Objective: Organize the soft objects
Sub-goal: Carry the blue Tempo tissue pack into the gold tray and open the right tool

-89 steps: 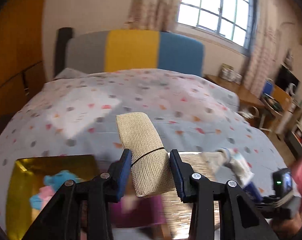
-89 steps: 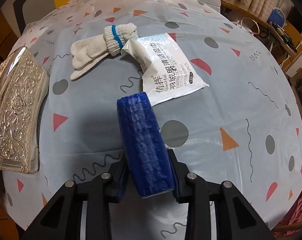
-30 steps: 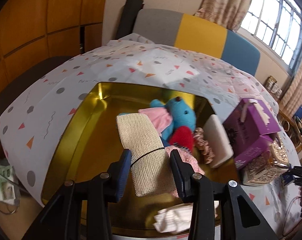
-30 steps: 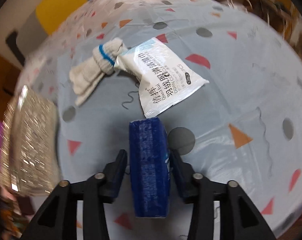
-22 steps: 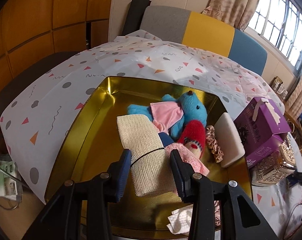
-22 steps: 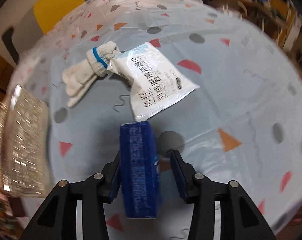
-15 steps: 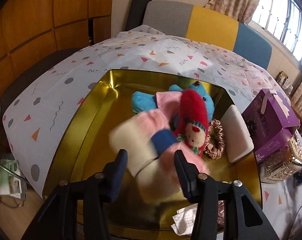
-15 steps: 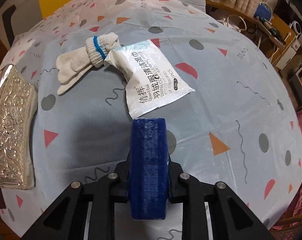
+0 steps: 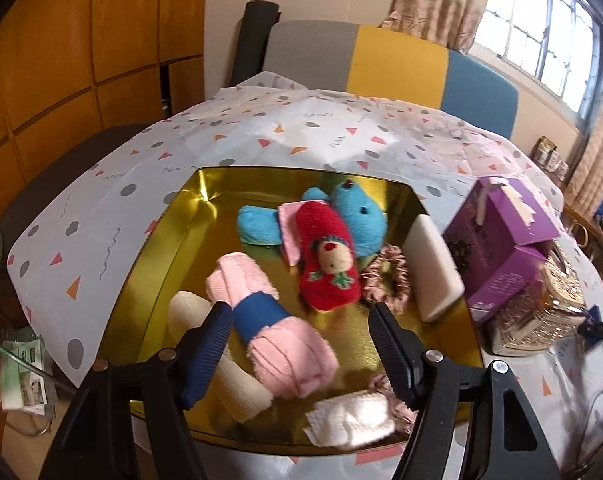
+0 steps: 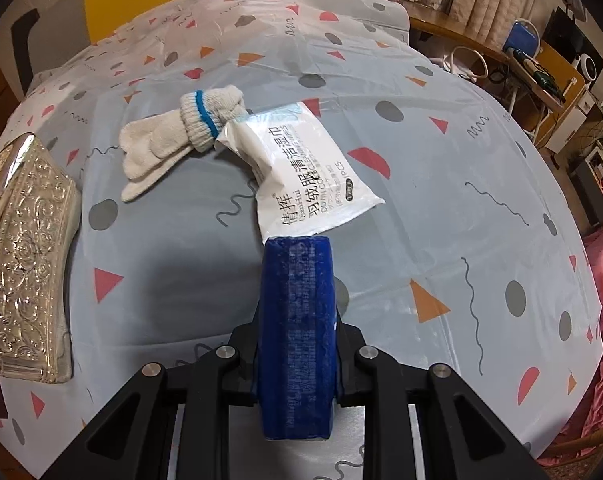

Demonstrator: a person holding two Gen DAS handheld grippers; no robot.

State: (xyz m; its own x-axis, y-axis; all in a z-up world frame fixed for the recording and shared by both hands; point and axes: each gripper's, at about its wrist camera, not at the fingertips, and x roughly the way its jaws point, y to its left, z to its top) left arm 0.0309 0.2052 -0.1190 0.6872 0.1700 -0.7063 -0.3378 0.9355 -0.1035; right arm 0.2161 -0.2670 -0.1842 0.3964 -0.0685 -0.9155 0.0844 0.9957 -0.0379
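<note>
In the left wrist view my left gripper [image 9: 299, 330] hangs over the gold tray [image 9: 157, 248], its jaws opening and nothing pressed between them. The beige bandage roll [image 9: 189, 312] lies in the tray below the left finger, partly under a pink rolled towel with a blue band [image 9: 269, 328]. A blue plush [image 9: 357, 216], a red plush [image 9: 329, 260], a scrunchie [image 9: 389, 276], a white sponge [image 9: 431, 264] and a white cloth [image 9: 353, 420] lie there too. In the right wrist view my right gripper [image 10: 297, 320] is shut on a blue sponge [image 10: 297, 320], held on edge above the table.
On the tablecloth beyond the blue sponge lie a wet-wipes pack [image 10: 301, 172] and rolled white gloves [image 10: 181, 136]. A silver embossed box [image 10: 21, 264] stands at the left. A purple tissue box [image 9: 505, 248] sits right of the tray. A chair back [image 9: 381, 64] stands behind the table.
The left jaws spread and the beige bandage roll dropped out of them into the tray. The right jaws closed tight on the blue sponge and turned it on edge.
</note>
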